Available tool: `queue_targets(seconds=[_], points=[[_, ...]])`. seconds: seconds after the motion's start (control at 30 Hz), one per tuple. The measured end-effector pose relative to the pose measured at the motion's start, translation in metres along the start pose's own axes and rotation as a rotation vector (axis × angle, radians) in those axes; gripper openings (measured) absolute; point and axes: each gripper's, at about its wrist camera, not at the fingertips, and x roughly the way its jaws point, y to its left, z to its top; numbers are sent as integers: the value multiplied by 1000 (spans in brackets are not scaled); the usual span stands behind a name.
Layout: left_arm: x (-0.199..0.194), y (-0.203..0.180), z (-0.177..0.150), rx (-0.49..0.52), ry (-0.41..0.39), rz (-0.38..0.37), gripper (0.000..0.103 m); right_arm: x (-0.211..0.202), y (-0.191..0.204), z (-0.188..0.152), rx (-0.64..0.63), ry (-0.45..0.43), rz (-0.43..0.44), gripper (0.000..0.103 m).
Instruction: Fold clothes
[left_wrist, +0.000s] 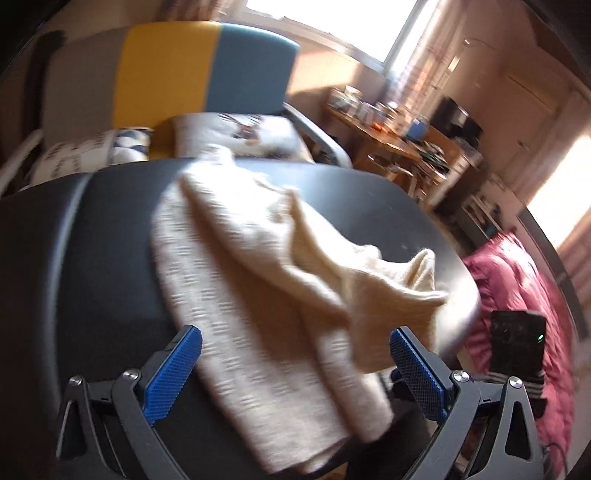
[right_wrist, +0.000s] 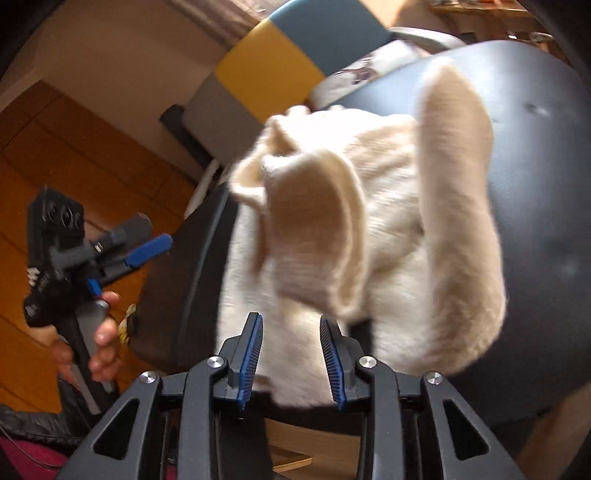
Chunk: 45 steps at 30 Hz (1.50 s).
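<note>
**Here: a soft knit, loosely heaped, both tools released**

Left wrist view: your left gripper is spread wide and empty, just above the cream sweater lying rumpled on the dark table. Expect light, limp, clingy fabric.

Right wrist view: your right gripper is parted, holding nothing, at the sweater's near edge. Pinch a hem or cuff; bulk will slump.

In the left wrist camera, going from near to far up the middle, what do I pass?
The open left gripper → cream sweater lying on the black table → a patterned pillow beyond the table's far edge → the grey, yellow and blue sofa back.
</note>
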Motion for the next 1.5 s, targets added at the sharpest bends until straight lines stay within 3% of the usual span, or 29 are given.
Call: queue_targets(seconds=[0.13, 0.33, 0.47, 0.57, 0.63, 0.77, 0.8, 0.83, 0.87, 0.93, 1.0, 1.17, 1.3, 1.4, 1.5], points=[[41, -21, 27, -33, 112, -110, 103, -12, -24, -18, 56, -31, -53, 32], [99, -34, 55, -114, 261, -93, 102, -14, -42, -27, 112, -60, -97, 33], [126, -47, 66, -61, 311, -23, 100, -13, -50, -20, 132, -58, -96, 33], [140, -49, 70, -52, 344, 13, 83, -10, -54, -22, 140, -62, -91, 33], [147, -45, 69, -68, 383, 7, 56, -9, -56, -23, 148, -67, -86, 33], [157, -28, 68, -163, 441, -41, 45, -7, -59, -26, 156, -75, -83, 33], [155, -25, 68, -184, 441, -59, 32, -6, -60, -26, 155, -77, -84, 33], [152, -26, 69, -187, 438, -65, 27, -6, -60, -27, 156, -77, -83, 33], [147, -28, 70, -177, 425, -73, 25, -5, -61, -28, 157, -78, -82, 33], [134, -34, 71, -144, 384, -93, 12, -3, -62, -24, 163, -82, -86, 33], [119, -35, 71, -125, 342, -122, 9, -4, -62, -21, 164, -86, -96, 33], [64, -1, 75, -209, 200, -205, 9, -17, -61, -16, 151, -92, -135, 33], [-19, 47, 80, -251, 22, -242, 9, -16, -59, -14, 142, -89, -155, 33], [-82, 92, 75, -284, -105, -181, 7, -11, -58, -12, 129, -81, -174, 33], [-132, 156, 58, -366, -199, -20, 4, -10, -54, -16, 125, -89, -193, 33]])
